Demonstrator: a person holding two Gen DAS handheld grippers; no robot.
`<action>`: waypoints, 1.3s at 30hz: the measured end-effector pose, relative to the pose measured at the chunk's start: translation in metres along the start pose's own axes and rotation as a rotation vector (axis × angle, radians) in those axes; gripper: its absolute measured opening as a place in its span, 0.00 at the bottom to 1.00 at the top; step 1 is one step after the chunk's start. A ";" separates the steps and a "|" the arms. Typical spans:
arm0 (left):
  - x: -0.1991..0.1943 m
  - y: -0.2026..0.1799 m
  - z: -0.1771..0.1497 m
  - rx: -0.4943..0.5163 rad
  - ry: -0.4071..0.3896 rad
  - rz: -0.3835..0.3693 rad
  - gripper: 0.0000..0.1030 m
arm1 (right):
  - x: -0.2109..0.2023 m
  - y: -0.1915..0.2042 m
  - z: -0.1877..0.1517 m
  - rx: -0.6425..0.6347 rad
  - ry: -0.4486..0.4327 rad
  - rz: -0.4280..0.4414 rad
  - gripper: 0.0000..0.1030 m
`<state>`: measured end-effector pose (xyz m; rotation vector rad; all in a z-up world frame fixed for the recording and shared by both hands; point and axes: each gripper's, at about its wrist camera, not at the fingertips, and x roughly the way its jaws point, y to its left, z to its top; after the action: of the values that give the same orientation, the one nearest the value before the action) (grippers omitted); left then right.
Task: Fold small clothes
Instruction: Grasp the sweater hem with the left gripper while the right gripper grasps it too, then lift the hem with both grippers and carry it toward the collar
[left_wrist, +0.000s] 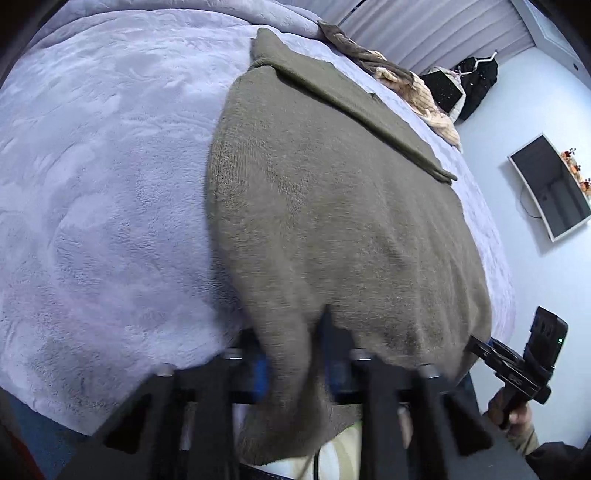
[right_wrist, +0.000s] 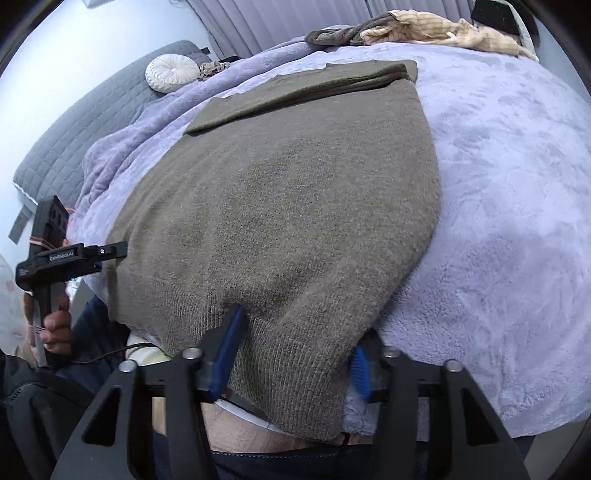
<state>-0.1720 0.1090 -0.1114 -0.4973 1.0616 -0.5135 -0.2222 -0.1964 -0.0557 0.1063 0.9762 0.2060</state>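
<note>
Left gripper (left_wrist: 291, 354) clamped on the near hem of an olive-brown knitted sweater (left_wrist: 332, 229), cloth bunched between the narrowly spaced fingers and hanging down past them. Right gripper (right_wrist: 295, 350) likewise holding the same hem at its other corner, ribbed edge draped between the blue-padded fingers (right_wrist: 227, 354), jaws standing wider here with fabric filling the gap. Sweater spread flat across a fluffy lavender fleece blanket (left_wrist: 103, 177) on the bed, body stretching away from both grippers, one sleeve folded across the far end as a long band. Beyond the sweater, a heap of crumpled beige and brown clothes (right_wrist: 417, 27) at the blanket's far edge. To one side, a round white tufted cushion (right_wrist: 171, 72) against a grey quilted headboard (right_wrist: 92, 122). On the pale wall opposite, a flat dark wall-mounted screen (left_wrist: 552, 188), and near it a black garment on a hanger (left_wrist: 476, 79).
</note>
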 end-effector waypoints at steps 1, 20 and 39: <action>-0.001 -0.003 0.001 0.011 0.000 0.013 0.13 | 0.000 0.000 0.003 -0.004 0.008 0.008 0.12; -0.082 -0.057 0.070 0.075 -0.257 -0.005 0.13 | -0.088 -0.009 0.062 0.113 -0.269 0.208 0.10; -0.070 -0.080 0.146 0.064 -0.318 0.053 0.13 | -0.095 -0.018 0.154 0.143 -0.362 0.090 0.10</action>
<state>-0.0796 0.1100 0.0440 -0.4749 0.7499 -0.4040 -0.1437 -0.2341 0.1037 0.3079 0.6252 0.1915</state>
